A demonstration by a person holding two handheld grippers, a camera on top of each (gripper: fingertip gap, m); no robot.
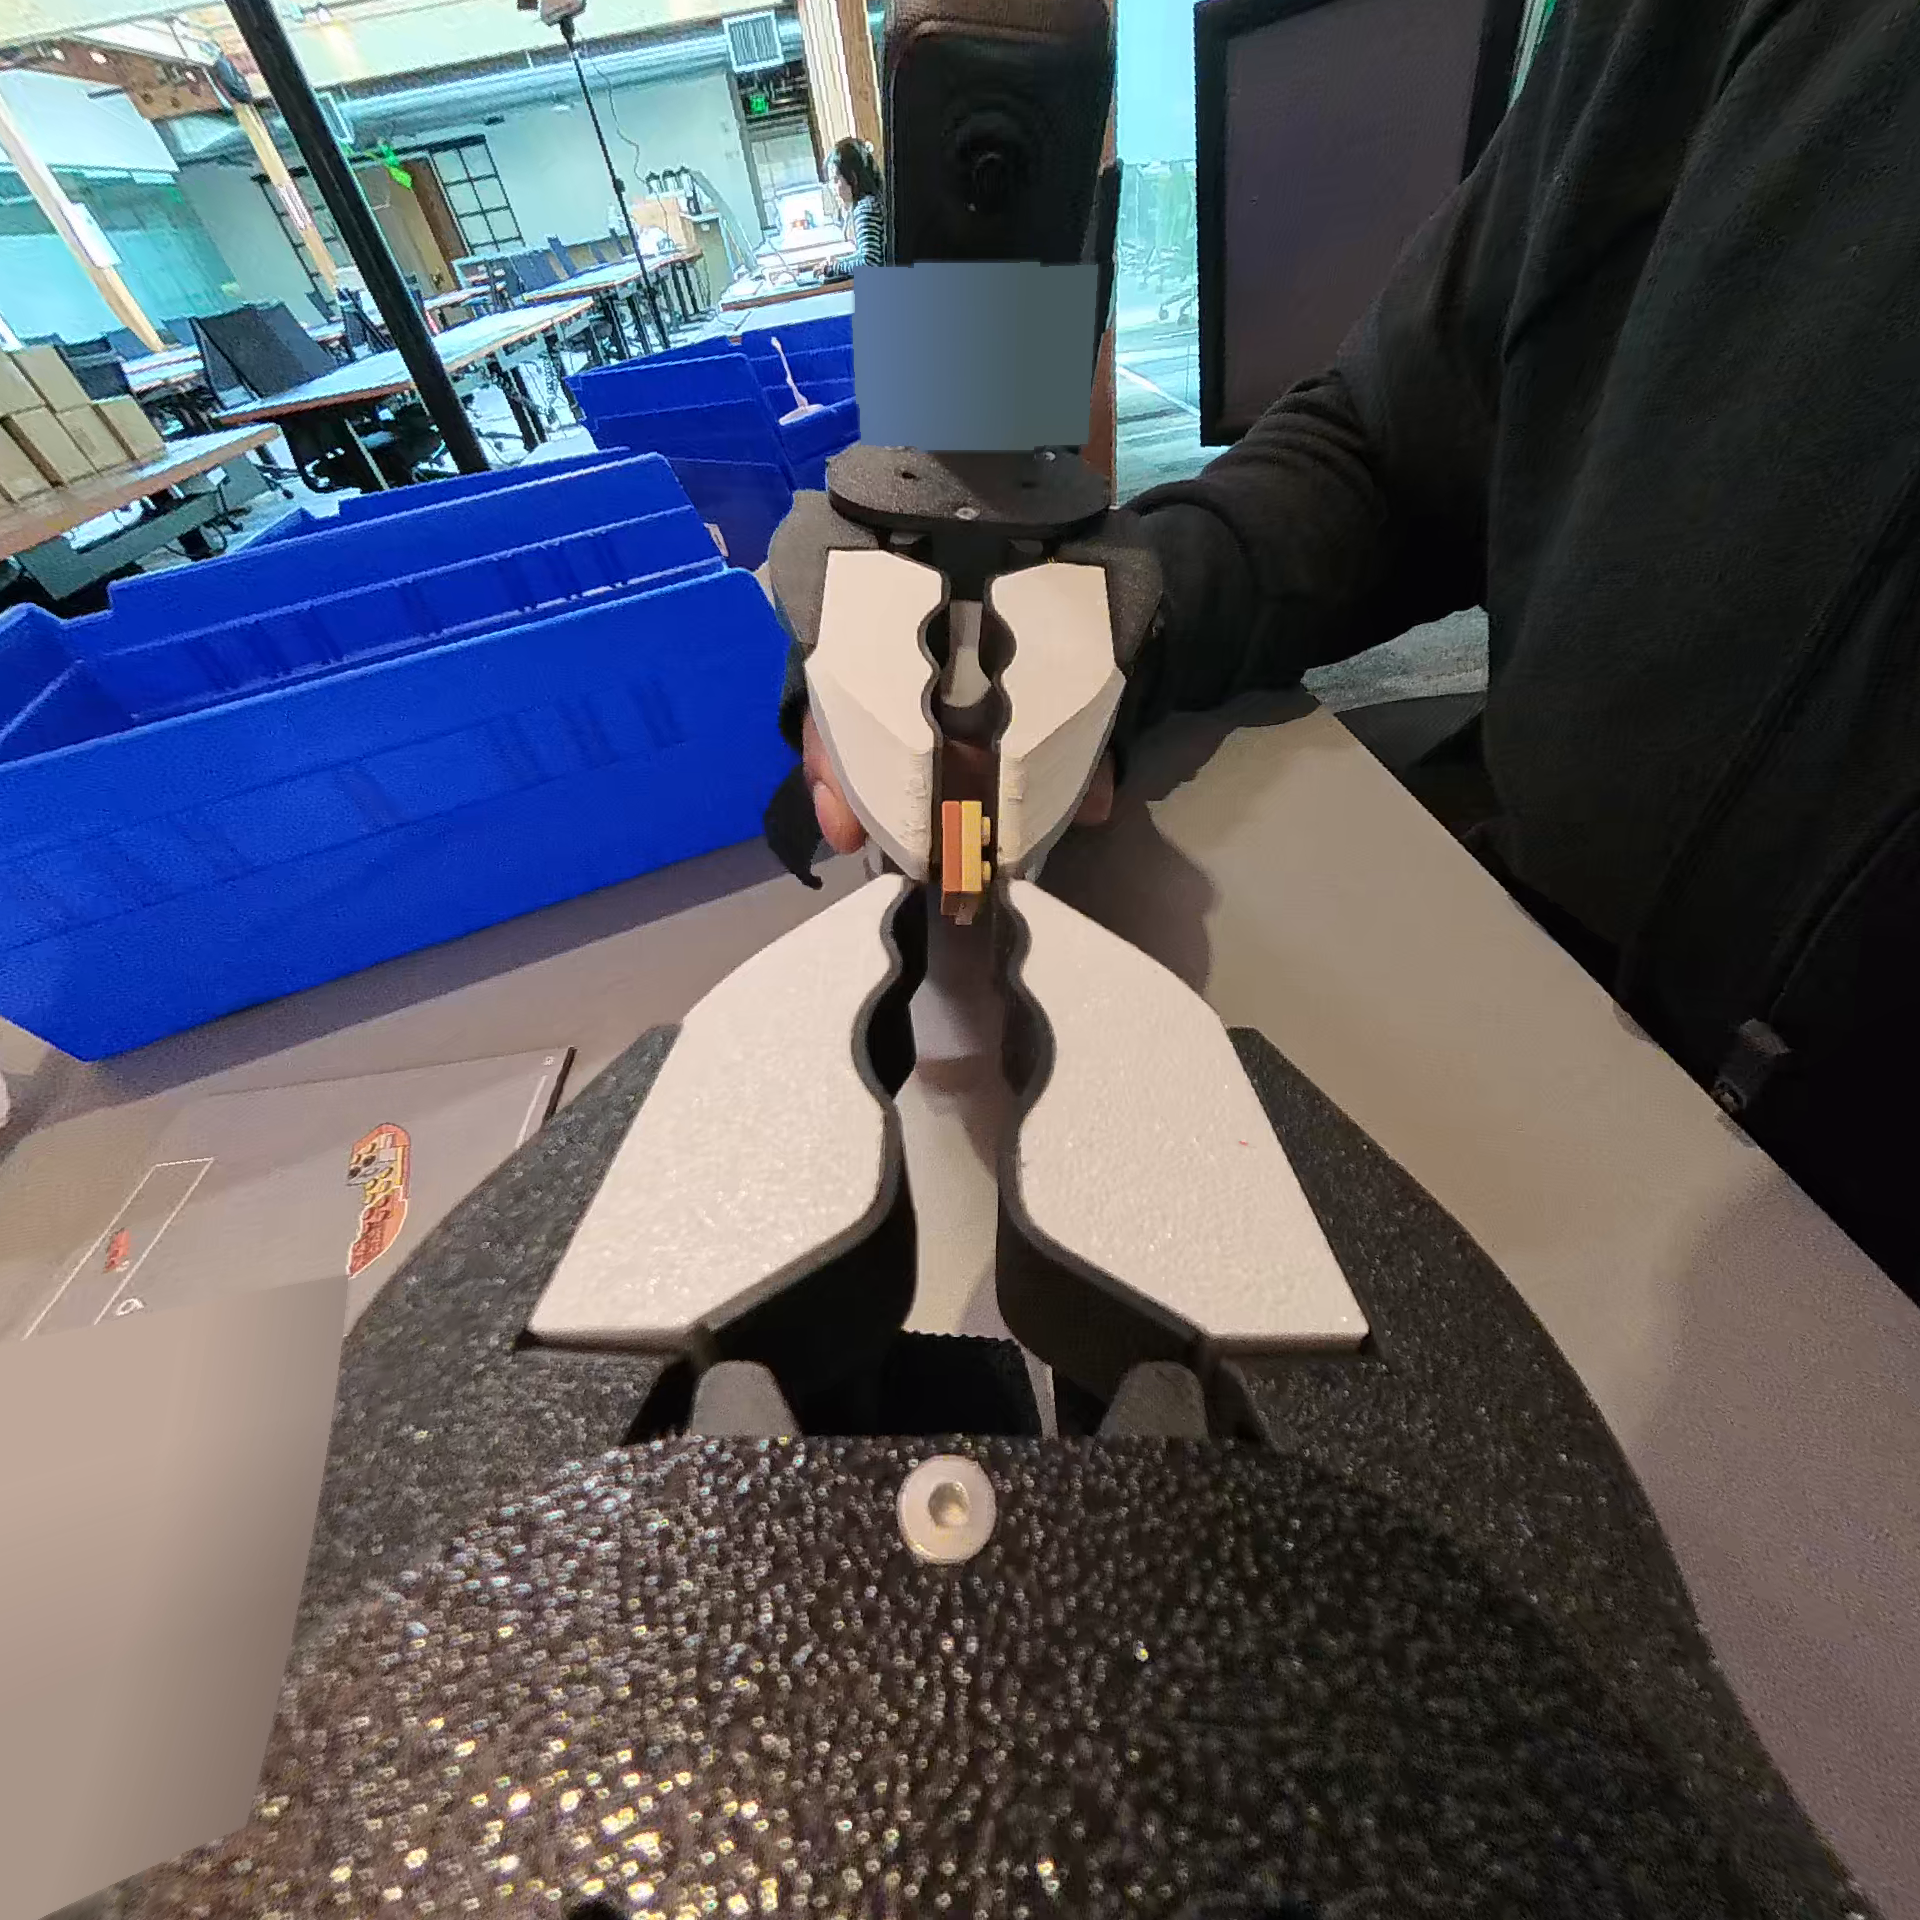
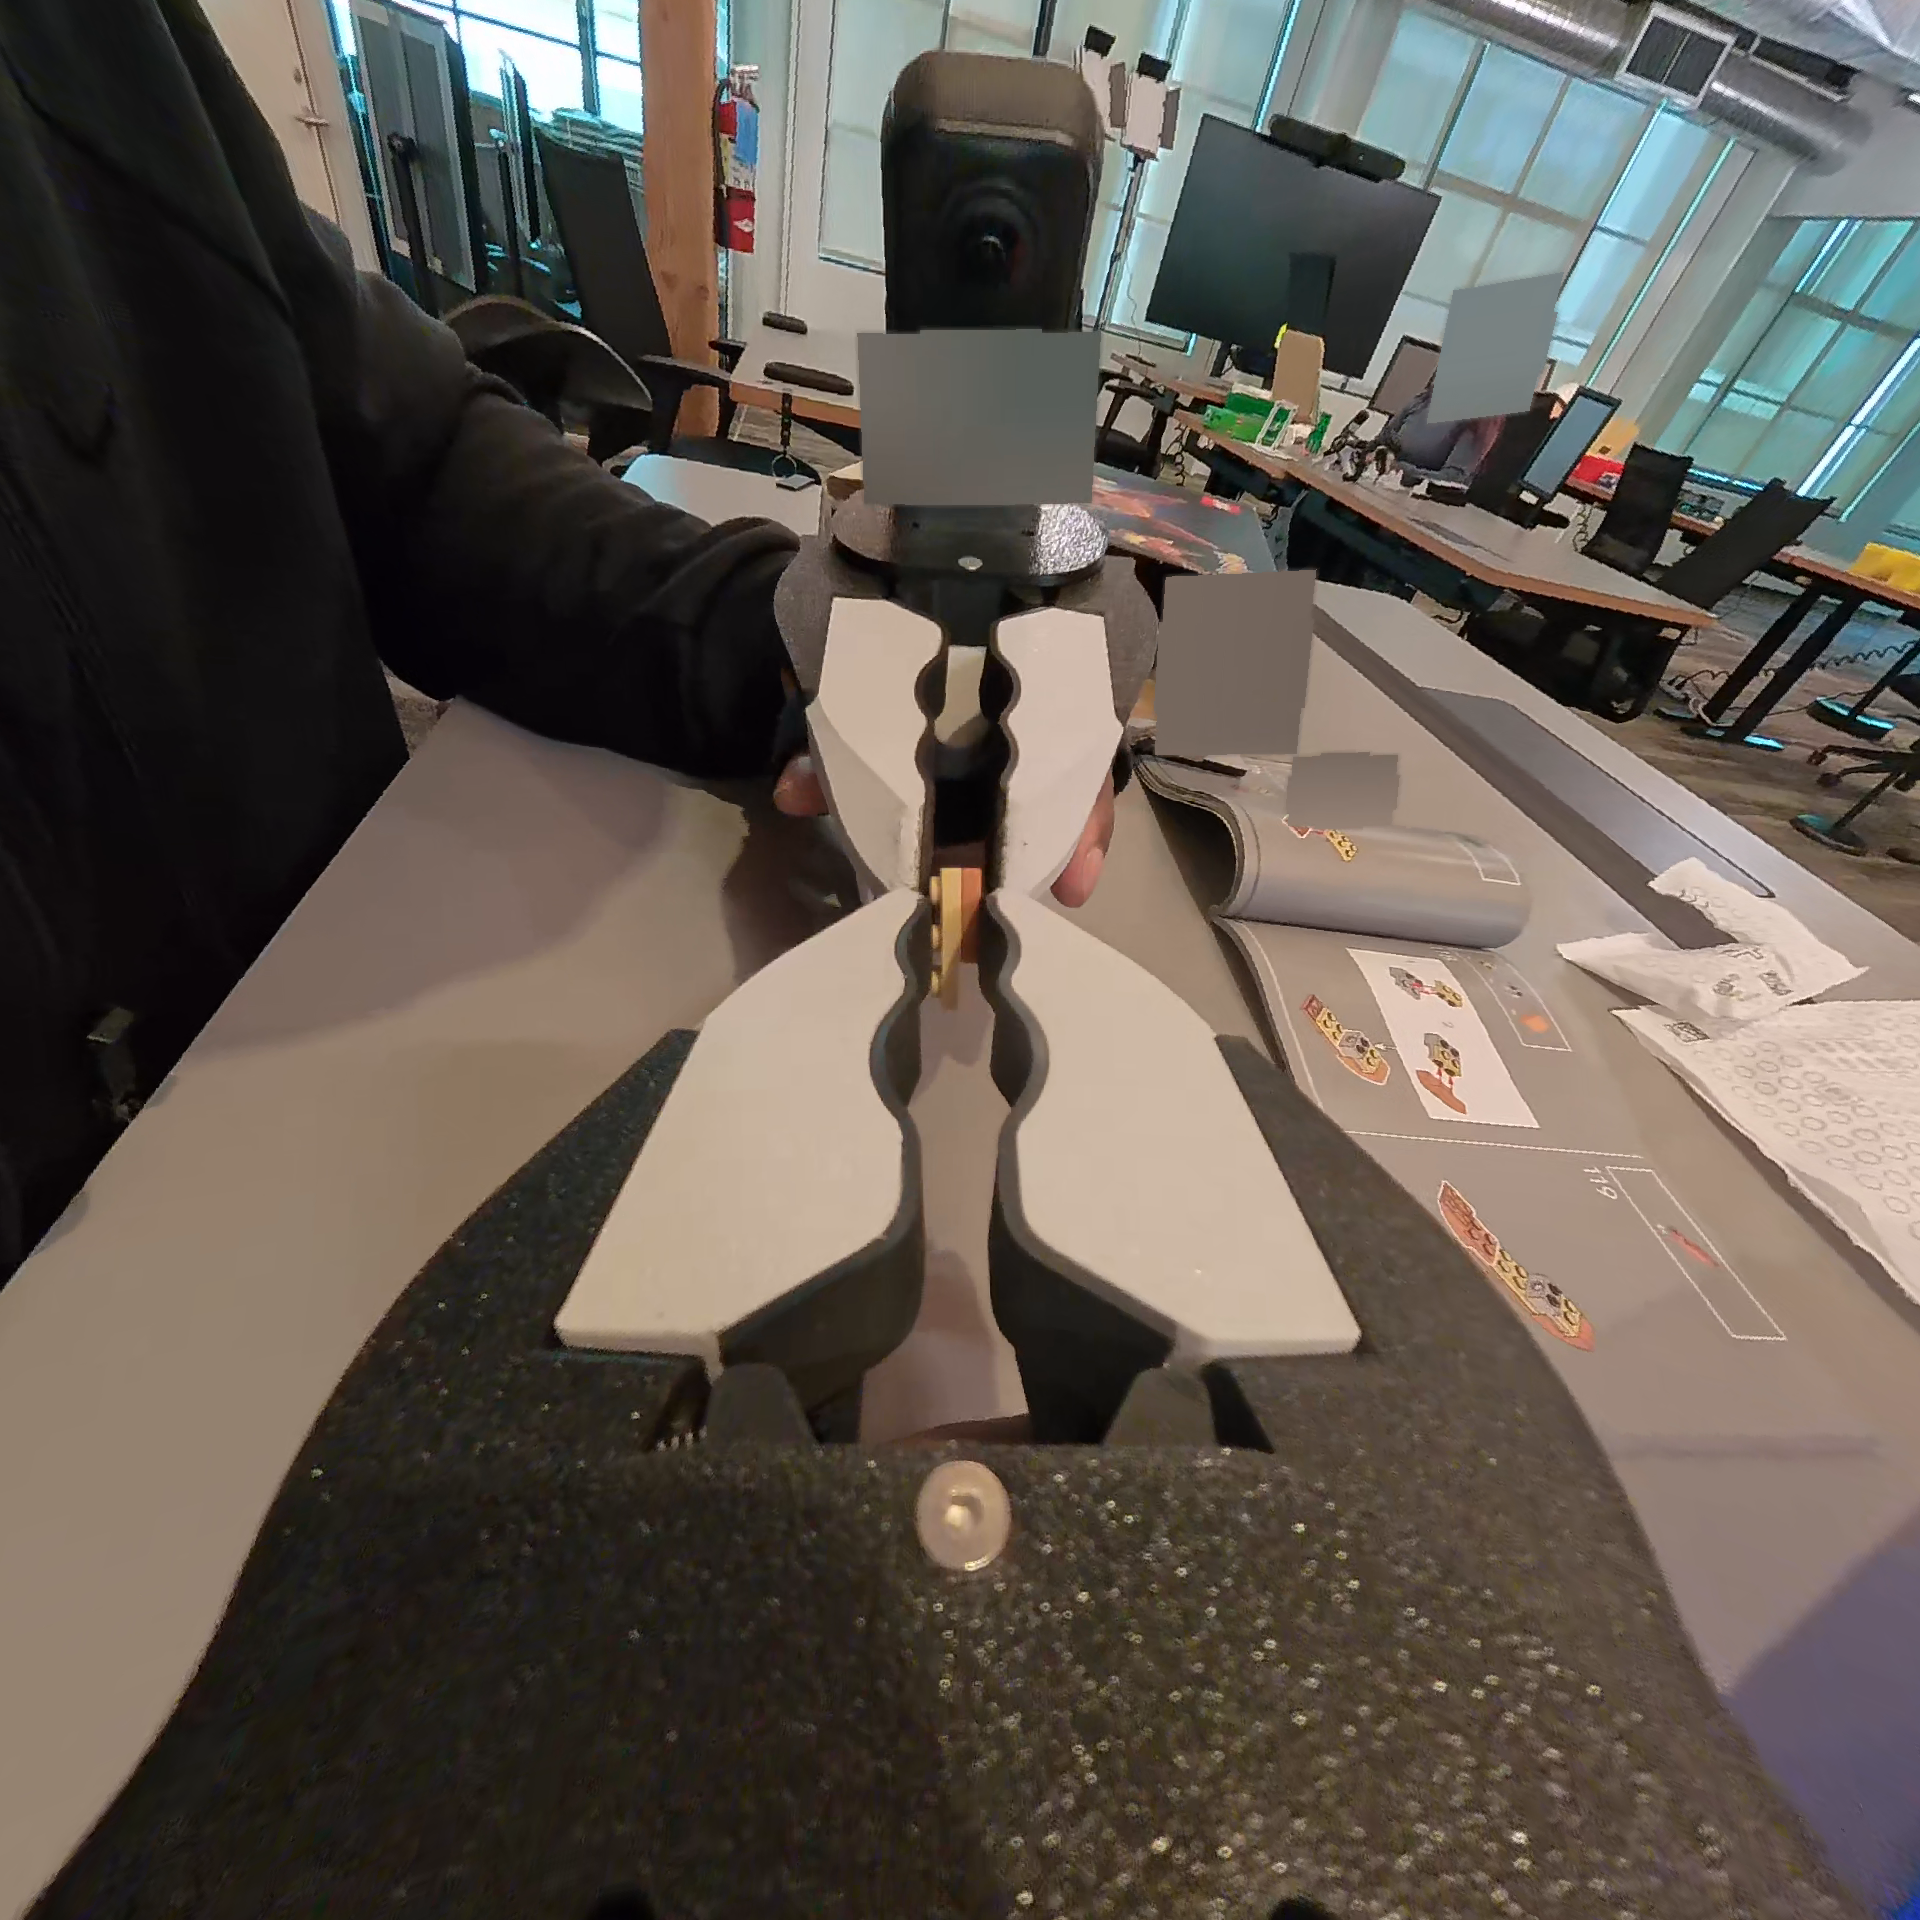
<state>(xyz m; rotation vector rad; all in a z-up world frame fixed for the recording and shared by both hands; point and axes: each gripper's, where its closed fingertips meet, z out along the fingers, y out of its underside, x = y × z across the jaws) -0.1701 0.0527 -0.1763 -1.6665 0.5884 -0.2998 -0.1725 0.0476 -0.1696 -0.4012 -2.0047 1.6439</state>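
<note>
My two grippers meet tip to tip above the grey table (image 1: 1455, 1039). A small stack of two thin toy bricks, one orange-brown and one yellow with studs (image 2: 948, 951), stands on edge between the fingers of my right gripper (image 2: 953, 904). Both of its pads press on the stack. In the left wrist view the stack (image 1: 961, 847) sits in the far gripper's tips. Its brown lower end reaches between the tips of my left gripper (image 1: 963, 894). Those fingers stand apart from it, with a gap on each side.
Blue plastic bins (image 1: 364, 727) line the table's far left side. An open instruction booklet (image 2: 1455, 1039) and white paper bags (image 2: 1766, 997) lie to the right of my right gripper. A person in black sleeves (image 1: 1558, 520) holds both grippers. My two grippers' fingertips are within a few centimetres of each other.
</note>
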